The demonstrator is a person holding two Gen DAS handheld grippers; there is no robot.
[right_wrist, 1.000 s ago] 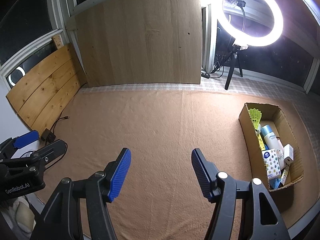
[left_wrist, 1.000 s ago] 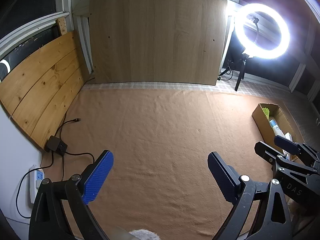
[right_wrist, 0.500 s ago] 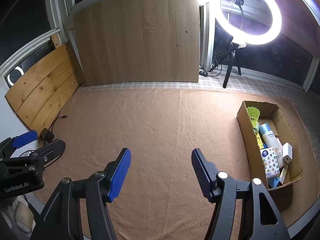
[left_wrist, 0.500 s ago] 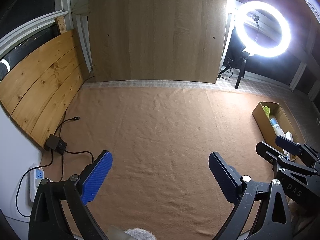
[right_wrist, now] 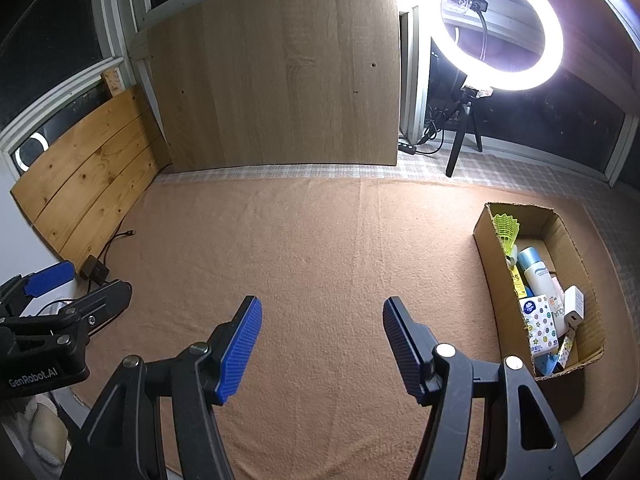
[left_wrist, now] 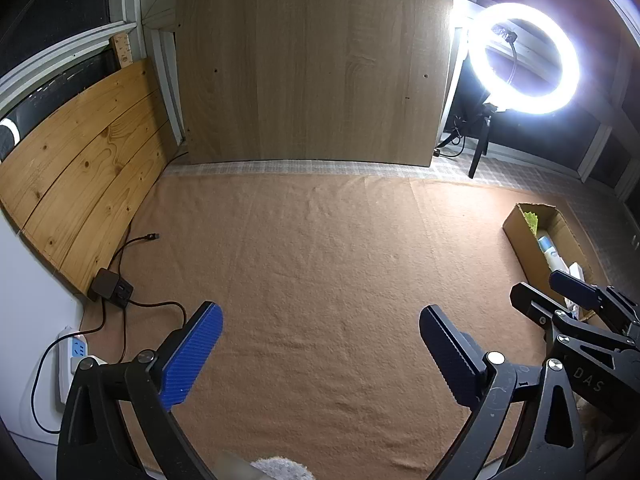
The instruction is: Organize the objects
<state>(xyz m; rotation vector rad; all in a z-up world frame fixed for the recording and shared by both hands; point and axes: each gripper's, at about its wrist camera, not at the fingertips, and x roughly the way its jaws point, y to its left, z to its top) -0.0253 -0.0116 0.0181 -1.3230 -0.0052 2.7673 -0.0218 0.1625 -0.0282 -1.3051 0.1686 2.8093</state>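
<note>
Closest in each wrist view, the black two-finger left tool [left_wrist: 320, 354] and the matching right tool [right_wrist: 322, 346] stand with their blue ribbed pads spread wide and nothing between them, both over the tan cloth-covered desk [left_wrist: 312, 264]. Only the left view shows the white power strip [left_wrist: 72, 360] and black adapter [left_wrist: 112, 289] with its cable at the desk's left edge; there the brown cardboard box [left_wrist: 520, 236] is partly hidden behind the right tool. Seen from the right wrist, that box [right_wrist: 490, 264] lies open at the desk's right side, well apart from both tools, holding a yellow-green shuttlecock [right_wrist: 506, 232], a white bottle with a pale blue cap [right_wrist: 536, 270], a star-patterned tissue pack [right_wrist: 540, 326] and a small white charger [right_wrist: 574, 308]. Farther back stand a light wooden board [right_wrist: 280, 76] and a glowing ring light on a tripod [right_wrist: 496, 28].
</note>
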